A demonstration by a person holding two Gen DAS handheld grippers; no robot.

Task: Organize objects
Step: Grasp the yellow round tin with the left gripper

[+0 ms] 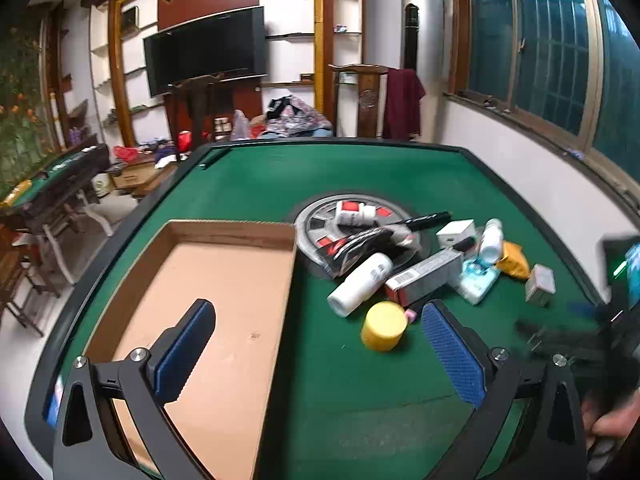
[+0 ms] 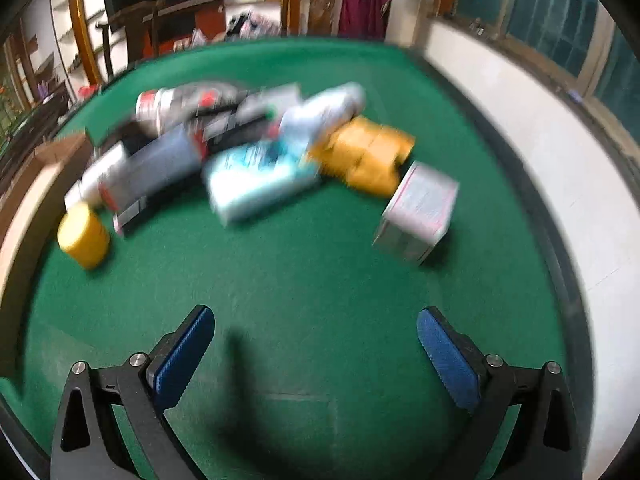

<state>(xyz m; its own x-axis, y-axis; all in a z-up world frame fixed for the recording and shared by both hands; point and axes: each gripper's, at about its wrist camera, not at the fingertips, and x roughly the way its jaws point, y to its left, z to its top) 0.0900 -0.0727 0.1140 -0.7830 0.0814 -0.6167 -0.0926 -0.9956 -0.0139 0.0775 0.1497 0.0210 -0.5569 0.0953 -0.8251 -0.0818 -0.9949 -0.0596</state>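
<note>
Both claws are released, jaws wide with nothing between them. The left claw (image 1: 316,344) hangs over the near part of the green tabletop (image 1: 280,176), its left finger above the open cardboard box (image 1: 224,300) that lies along the tabletop's left edge, its right finger just beside a yellow jar (image 1: 383,326). The right claw (image 2: 314,354) hangs over bare felt near the near edge; its view is blurred.

The things to sort lie in a heap from the tabletop's centre towards the right edge. A white bottle (image 1: 360,283) lies on its side beside the box's right wall, touching a grey carton (image 1: 428,278). Behind them sit a pill bottle (image 1: 355,213) on the round centre plate (image 1: 320,224), a black marker (image 1: 424,221) and a small white box (image 1: 456,233). Farther right lie a teal pack (image 2: 260,184), a yellow pouch (image 2: 368,156) and, apart from the heap, a pale box (image 2: 418,216).
</note>
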